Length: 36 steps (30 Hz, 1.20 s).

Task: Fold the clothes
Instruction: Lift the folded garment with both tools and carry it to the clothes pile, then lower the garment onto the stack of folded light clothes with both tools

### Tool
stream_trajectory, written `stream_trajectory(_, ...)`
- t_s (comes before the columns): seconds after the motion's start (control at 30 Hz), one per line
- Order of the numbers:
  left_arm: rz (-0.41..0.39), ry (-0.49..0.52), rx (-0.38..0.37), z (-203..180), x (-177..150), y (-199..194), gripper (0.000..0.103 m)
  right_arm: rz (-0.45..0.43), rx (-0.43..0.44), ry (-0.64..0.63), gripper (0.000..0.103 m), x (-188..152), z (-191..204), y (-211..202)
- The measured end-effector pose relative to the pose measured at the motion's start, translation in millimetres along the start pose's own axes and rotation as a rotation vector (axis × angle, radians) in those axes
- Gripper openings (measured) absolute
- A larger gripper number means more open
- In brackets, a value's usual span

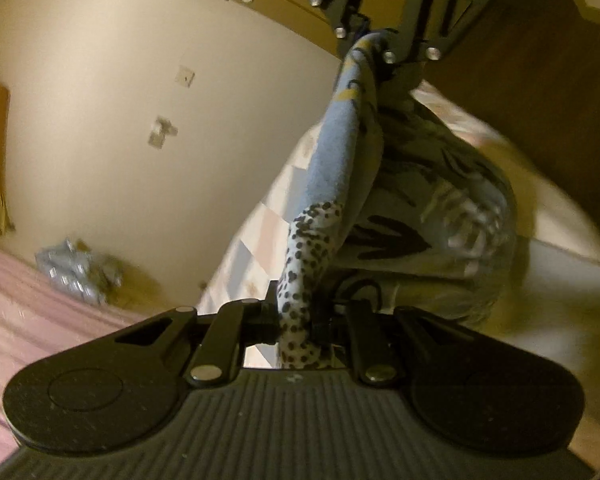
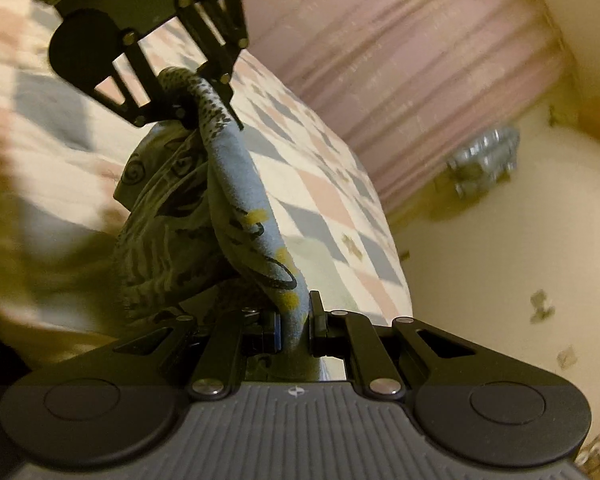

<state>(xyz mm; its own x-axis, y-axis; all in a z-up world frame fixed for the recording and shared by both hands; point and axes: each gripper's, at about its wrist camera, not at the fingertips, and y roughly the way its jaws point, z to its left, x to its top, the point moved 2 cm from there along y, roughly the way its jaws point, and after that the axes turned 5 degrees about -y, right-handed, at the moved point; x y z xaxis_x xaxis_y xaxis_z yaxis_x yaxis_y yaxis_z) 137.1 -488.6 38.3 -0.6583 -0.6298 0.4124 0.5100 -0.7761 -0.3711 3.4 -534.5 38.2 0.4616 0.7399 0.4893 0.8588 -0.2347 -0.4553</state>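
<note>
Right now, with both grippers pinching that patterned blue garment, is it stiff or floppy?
Likely floppy: the garment ropes between the left gripper and right gripper, the rest bunching below. Probably light. The thin cloth may slip.

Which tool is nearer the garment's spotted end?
Left. The left tool is clamped on the spotted end; the right tool grips the opposite blue-and-yellow end.
</note>
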Motion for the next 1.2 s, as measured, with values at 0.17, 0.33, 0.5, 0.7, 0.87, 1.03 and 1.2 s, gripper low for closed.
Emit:
stream_trajectory(0.17, -0.092, 0.020, 0.175, 71, 20, 81, 0.012, 0.016, -0.173, -0.031, 0.009, -9, -91, 54)
stream_trajectory(0.33, -0.115, -0.007, 0.193, 65, 2, 162, 0.011, -0.034, -0.439, -0.135, 0.010, -13, -143, 94)
stream_trajectory(0.5, 0.037, 0.017, -0.065, -31, -52, 237, 0.012, 0.048, -0.319, -0.147, 0.010, -63, -97, 179)
stream_trajectory(0.7, 0.009, 0.028, -0.035, -46, -67, 237, 0.019, 0.137, -0.130, -0.172, 0.016, -102, -45, 226)
stream_trajectory(0.87, -0.011, 0.045, 0.002, -42, -86, 211, 0.026, 0.139, -0.158, -0.176, 0.026, -109, -38, 207)
stream_trajectory(1.03, 0.008, 0.092, -0.005, -49, -87, 220, 0.018, 0.158, -0.174, -0.195, 0.026, -115, -24, 196)
stream_trajectory(1.2, 0.008, 0.125, 0.015, -50, -92, 221, 0.009, 0.196, -0.148, -0.169, 0.024, -116, -24, 213)
